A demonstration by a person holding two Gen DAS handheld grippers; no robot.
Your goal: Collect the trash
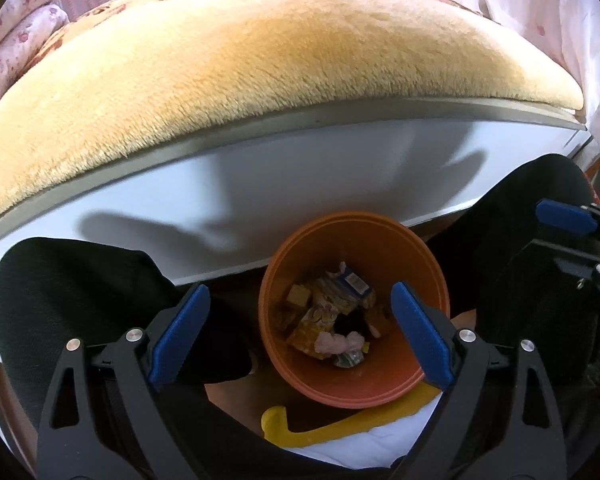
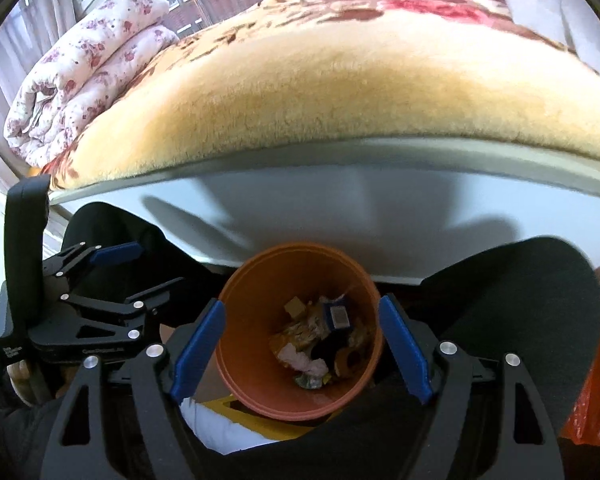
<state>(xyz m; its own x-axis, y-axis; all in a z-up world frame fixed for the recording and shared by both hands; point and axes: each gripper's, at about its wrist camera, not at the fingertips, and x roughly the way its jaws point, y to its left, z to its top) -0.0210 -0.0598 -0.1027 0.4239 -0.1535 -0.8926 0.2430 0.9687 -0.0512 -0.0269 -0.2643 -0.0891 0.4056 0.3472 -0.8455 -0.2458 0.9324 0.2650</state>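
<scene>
both hand-held grippers hover over the orange bin (image 1: 352,380), which sits on the floor between the person's knees, by the bed (image 1: 260,60). left hand-held gripper (image 1: 300,332) spread and empty, right hand-held gripper (image 2: 300,350) the same. trash (image 1: 328,316) lies inside the bin. the risk, i'd say: a dipping finger clips the rim and tips it over.

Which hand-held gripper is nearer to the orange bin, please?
Too close to call: the left hand-held gripper and the right hand-held gripper are both open above the bin, side by side.
</scene>
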